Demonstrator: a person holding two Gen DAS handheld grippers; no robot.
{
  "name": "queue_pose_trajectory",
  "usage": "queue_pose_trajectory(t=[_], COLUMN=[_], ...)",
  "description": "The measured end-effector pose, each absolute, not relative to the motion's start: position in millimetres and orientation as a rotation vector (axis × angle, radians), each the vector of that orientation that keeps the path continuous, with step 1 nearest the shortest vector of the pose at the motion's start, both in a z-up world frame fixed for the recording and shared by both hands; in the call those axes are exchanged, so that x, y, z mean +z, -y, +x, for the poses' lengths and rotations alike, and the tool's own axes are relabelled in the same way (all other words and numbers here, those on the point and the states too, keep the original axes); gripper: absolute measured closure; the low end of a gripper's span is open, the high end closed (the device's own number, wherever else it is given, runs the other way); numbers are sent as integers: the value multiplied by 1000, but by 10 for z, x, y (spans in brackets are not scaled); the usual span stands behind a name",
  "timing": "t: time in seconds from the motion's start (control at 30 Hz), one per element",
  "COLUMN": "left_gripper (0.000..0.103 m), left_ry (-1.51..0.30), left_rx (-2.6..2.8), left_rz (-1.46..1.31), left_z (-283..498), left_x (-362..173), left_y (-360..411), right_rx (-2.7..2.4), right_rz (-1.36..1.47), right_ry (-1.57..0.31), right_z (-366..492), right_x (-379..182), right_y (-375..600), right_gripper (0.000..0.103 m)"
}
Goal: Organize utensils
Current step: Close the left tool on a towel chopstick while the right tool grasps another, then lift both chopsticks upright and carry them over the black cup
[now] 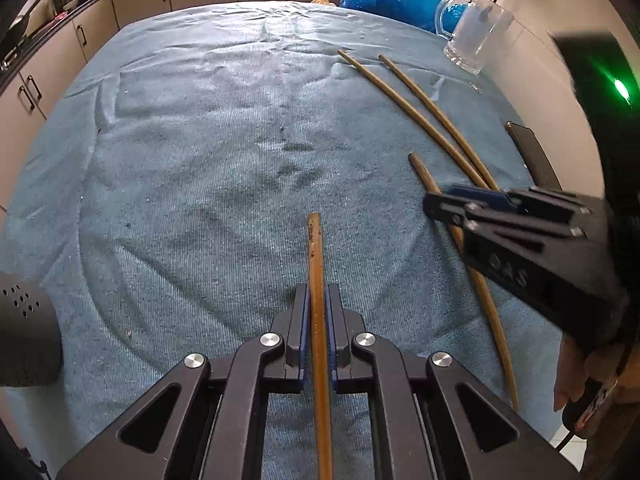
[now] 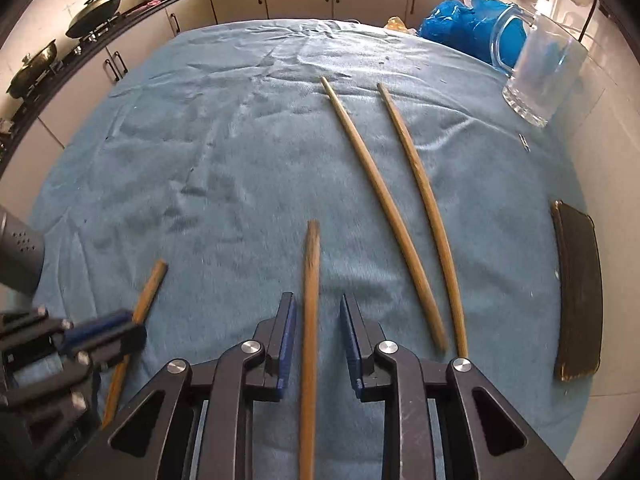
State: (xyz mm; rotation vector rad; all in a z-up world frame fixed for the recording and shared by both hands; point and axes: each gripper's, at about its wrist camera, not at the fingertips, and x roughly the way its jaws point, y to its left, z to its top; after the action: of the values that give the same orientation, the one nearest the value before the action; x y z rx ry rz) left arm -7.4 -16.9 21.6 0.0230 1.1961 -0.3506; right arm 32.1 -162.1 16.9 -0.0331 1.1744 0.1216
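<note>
Several brown chopsticks are on a blue towel [image 1: 180, 160]. My left gripper [image 1: 318, 292] is shut on one chopstick [image 1: 316, 248], which points forward; it also shows at the left of the right wrist view [image 2: 150, 288]. My right gripper [image 2: 316, 304] is open, its jaws standing on either side of another chopstick [image 2: 310, 280] without touching it; this stick shows in the left wrist view [image 1: 424, 176]. Two more chopsticks [image 2: 372, 184] [image 2: 420, 184] lie side by side ahead on the right. A clear glass mug [image 2: 540, 76] stands at the far right.
A blue plastic bag [image 2: 456, 24] lies behind the mug. A dark flat case [image 2: 578, 292] lies at the towel's right edge. Kitchen cabinets and pans [image 2: 96, 8] line the far and left sides.
</note>
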Motion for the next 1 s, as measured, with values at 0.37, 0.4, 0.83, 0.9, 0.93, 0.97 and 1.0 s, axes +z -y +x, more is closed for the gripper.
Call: queue_pose_trajectory(t=[0.37,0.4,0.83,0.9,0.93,0.97,1.0], left_gripper=[96,96,96,96,96,96,96], left_ry=[-1129,-1106,-811,-787,-773,-755,-742], left_rx=[-346,-347,-327,-327,-324,-318,-313], left_rz=[-102,-109,-132,-140,-143,-145,-145], left_z=[-330,-386,-1024,-1098,-1146,-1198,-1229], left_x=[388,454,1249,1321,1364,1411,1443], left_y=[-133,-175,-426,-471,-496,-518,-526], right_rx=[112,118,179,193,198,206,211], right_rz=[42,56,156,167,169,172,173], right_ry=[-1074,-1058,-716,-680,-667,-648,-638], right_z=[200,168,-665,-771,-813,-890,-910], right_x=[289,322,1211,1311,1344,1398,1422], right_y=[1606,1630,1662,1626,1610,1575,1559], right_gripper=[96,96,95,95,95,95,95])
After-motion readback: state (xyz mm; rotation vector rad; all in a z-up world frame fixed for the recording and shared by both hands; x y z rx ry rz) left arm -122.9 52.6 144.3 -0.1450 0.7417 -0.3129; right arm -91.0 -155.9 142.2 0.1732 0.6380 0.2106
